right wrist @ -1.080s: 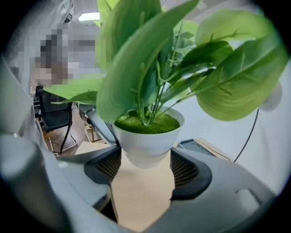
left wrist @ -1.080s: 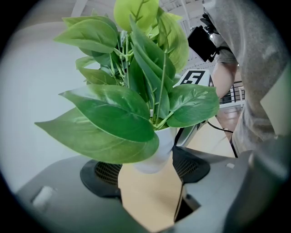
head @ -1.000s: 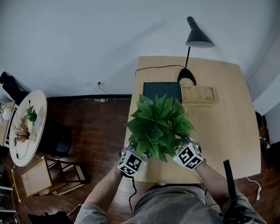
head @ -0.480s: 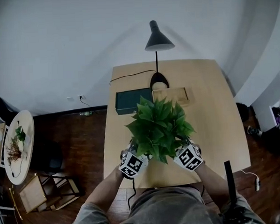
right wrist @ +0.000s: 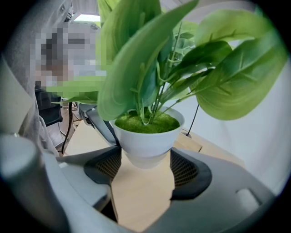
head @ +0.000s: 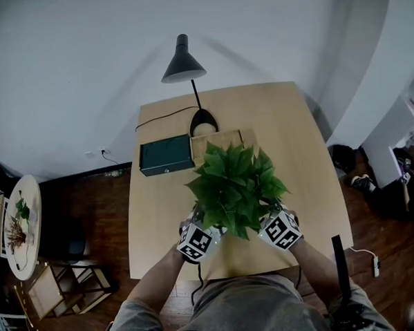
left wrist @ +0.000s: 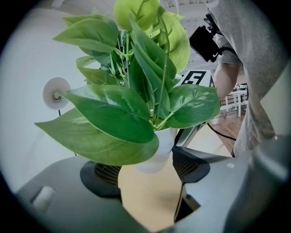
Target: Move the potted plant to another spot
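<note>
The potted plant (head: 236, 186), with broad green leaves in a small white pot (right wrist: 146, 139), hangs over the near part of the wooden table (head: 300, 156). My left gripper (head: 196, 240) holds it from the left and my right gripper (head: 280, 231) from the right. In the left gripper view the pot (left wrist: 159, 152) sits between the two dark pads of the left gripper (left wrist: 150, 169), under the leaves. In the right gripper view the right gripper (right wrist: 145, 166) has its pads against the pot's lower wall. The pot's base is off the table top.
At the table's far side stand a black desk lamp (head: 185, 64) with its cable, a dark green box (head: 165, 155) and a wooden box (head: 216, 143). The left table edge (head: 130, 227) borders dark wood floor. A round side table (head: 20, 223) stands far left.
The table, lamp and boxes have slid leftward in the head view as the person turned. The plant stays held between both grippers at the same place in the frame.
</note>
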Action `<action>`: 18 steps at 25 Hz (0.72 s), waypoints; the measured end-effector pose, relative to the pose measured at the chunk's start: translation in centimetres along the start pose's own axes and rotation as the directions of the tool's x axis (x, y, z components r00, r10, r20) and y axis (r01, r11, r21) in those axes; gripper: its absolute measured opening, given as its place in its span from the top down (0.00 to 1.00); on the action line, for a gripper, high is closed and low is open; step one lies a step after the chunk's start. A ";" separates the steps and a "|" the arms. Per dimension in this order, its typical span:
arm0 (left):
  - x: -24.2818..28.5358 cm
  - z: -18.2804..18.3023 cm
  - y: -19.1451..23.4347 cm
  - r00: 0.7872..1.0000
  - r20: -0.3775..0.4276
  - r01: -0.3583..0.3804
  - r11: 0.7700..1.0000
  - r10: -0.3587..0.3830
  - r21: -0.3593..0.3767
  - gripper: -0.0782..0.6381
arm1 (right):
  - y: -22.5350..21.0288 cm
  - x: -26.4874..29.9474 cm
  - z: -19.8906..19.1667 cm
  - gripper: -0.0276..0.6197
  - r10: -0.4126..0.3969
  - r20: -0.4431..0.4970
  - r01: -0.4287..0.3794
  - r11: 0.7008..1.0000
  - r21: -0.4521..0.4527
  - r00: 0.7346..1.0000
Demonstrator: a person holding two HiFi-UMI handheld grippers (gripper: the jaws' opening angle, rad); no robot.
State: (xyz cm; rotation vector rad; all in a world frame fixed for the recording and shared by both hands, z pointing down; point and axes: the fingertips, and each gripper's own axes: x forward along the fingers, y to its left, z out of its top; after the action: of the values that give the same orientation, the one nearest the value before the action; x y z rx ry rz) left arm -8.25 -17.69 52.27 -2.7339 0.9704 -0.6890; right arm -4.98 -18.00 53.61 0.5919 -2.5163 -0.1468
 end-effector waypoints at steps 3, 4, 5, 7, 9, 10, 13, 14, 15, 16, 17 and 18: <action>2.4 1.2 -1.4 1.000 -0.001 0.003 1.000 -0.003 -0.007 0.41 | -1.4 -1.9 -1.8 0.43 0.004 -0.006 -0.004 1.000 0.003 1.000; 3.1 1.5 -1.9 1.000 -0.002 0.004 1.000 -0.004 -0.009 0.41 | -1.8 -2.5 -2.5 0.43 0.005 -0.009 -0.005 1.000 0.003 1.000; 3.9 1.9 -2.4 1.000 -0.003 0.004 1.000 -0.004 -0.010 0.41 | -2.2 -3.1 -3.1 0.43 0.007 -0.011 -0.007 1.000 0.003 1.000; 5.2 2.5 -3.1 1.000 -0.002 0.003 1.000 -0.003 -0.009 0.41 | -3.0 -4.1 -4.1 0.43 0.007 -0.017 -0.007 1.000 0.004 1.000; 6.4 3.2 -3.6 1.000 0.000 0.005 1.000 -0.005 -0.005 0.41 | -3.9 -5.0 -4.9 0.43 -0.001 -0.024 0.001 1.000 0.004 1.000; 6.9 3.4 -3.9 1.000 0.001 0.009 1.000 -0.009 -0.005 0.41 | -4.2 -5.4 -5.2 0.43 -0.006 -0.026 0.006 1.000 0.006 1.000; 7.9 3.7 -4.5 1.000 0.007 0.027 1.000 -0.027 -0.009 0.41 | -4.6 -6.1 -6.0 0.43 -0.024 -0.043 0.024 1.000 0.009 0.999; 8.1 3.8 -4.6 0.999 0.011 0.034 0.999 -0.034 -0.011 0.41 | -4.8 -6.3 -6.2 0.43 -0.030 -0.051 0.031 0.999 0.009 0.998; 8.3 3.9 -4.7 0.999 0.014 0.042 0.999 -0.042 -0.013 0.41 | -4.9 -6.5 -6.4 0.43 -0.036 -0.058 0.037 0.999 0.010 0.998; 8.4 4.0 -4.9 0.999 0.015 0.052 0.999 -0.051 -0.015 0.41 | -4.9 -6.7 -6.5 0.43 -0.041 -0.063 0.042 0.999 0.013 0.997; 8.3 4.0 -5.1 0.998 0.016 0.062 0.998 -0.062 -0.018 0.41 | -4.8 -6.8 -6.5 0.43 -0.043 -0.064 0.045 0.999 0.018 0.997; 8.3 4.1 -5.3 0.997 0.017 0.073 0.997 -0.073 -0.021 0.41 | -4.6 -7.0 -6.5 0.43 -0.043 -0.064 0.045 0.999 0.026 0.997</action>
State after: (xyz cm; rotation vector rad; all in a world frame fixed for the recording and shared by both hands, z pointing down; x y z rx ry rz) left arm 2.28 -18.85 53.29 -2.8019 0.8836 -0.6702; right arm 5.51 -18.89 54.69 0.6529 -2.4487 -0.1081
